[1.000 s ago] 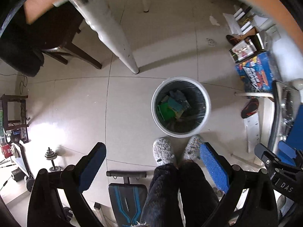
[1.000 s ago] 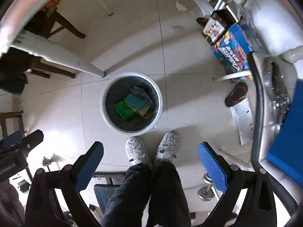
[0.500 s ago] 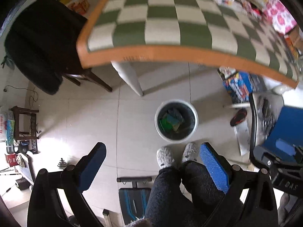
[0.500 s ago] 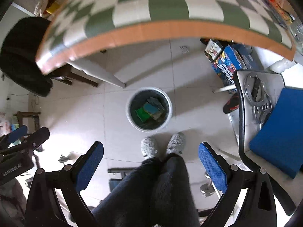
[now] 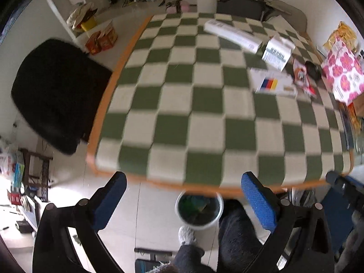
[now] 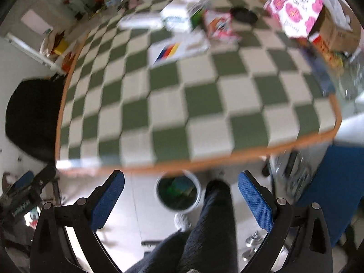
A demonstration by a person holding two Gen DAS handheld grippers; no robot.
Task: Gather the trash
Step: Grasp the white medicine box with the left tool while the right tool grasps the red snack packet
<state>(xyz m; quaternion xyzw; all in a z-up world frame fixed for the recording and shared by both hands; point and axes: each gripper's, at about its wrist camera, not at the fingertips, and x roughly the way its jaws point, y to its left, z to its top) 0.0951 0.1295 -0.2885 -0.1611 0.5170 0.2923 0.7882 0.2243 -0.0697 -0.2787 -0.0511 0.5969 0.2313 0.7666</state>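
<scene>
I hold the left gripper (image 5: 183,201) and right gripper (image 6: 180,198) wide apart, empty — facing boxes (image 5: 274,84) upper right, bin (image 5: 199,209) kept below.

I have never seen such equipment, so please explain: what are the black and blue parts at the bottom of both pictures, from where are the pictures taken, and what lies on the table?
A person holds a hand tool with two fingers in each hand, and each tool carries its own wide-angle camera. One picture is from the left gripper, the other from the right gripper. The blue pads are their fingertips. Both are open and hold nothing. Above is a checkered table with a long white box, a smaller white carton, a flat box with coloured stripes and a pink flowered box. On the floor stands a trash bin, already holding some rubbish, beside the person's legs.
</scene>
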